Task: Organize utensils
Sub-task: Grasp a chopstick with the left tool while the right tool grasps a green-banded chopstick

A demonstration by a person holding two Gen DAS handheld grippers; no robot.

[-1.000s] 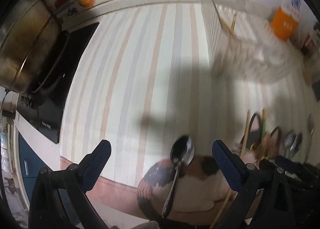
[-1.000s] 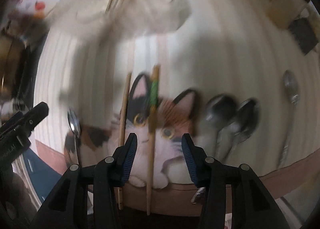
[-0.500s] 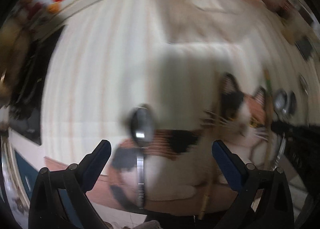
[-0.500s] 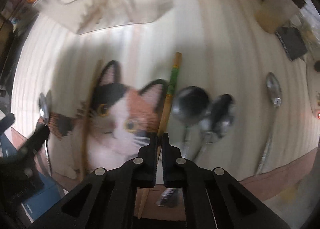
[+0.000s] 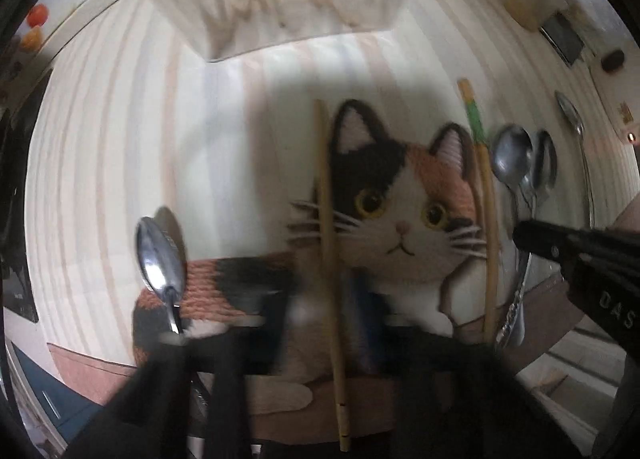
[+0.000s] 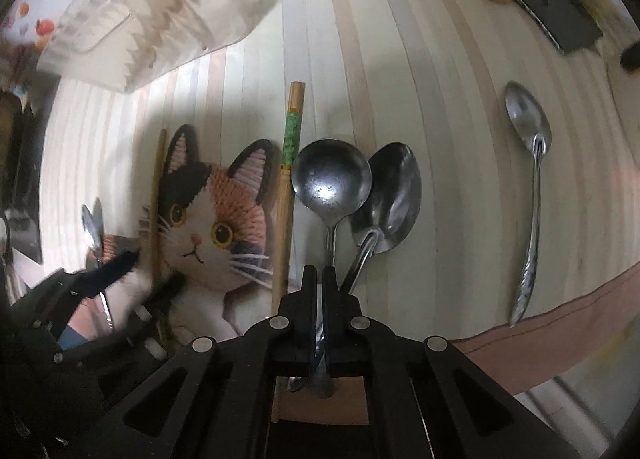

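Left wrist view: the left tool (image 5: 320, 323), wide open a second earlier with the small spoon (image 5: 162, 255) between its fingers, had swung right and now sat smeared by motion blur low in frame; whether it was open or closed could not be told. The plain chopstick (image 5: 332, 259) lay over the cat mat (image 5: 400, 203), apparently between the blurred fingers, the small spoon left of it on the mat's tail. Right wrist view: the right tool (image 6: 319, 287), closed on the green-banded chopstick (image 6: 286, 199) half a second before, had shifted right and was now clamped on the handle of the round spoon (image 6: 331, 179), which still lay on the counter (image 6: 440, 139). Judged: one pickup begun; clear bin (image 6: 160, 19) waiting behind.
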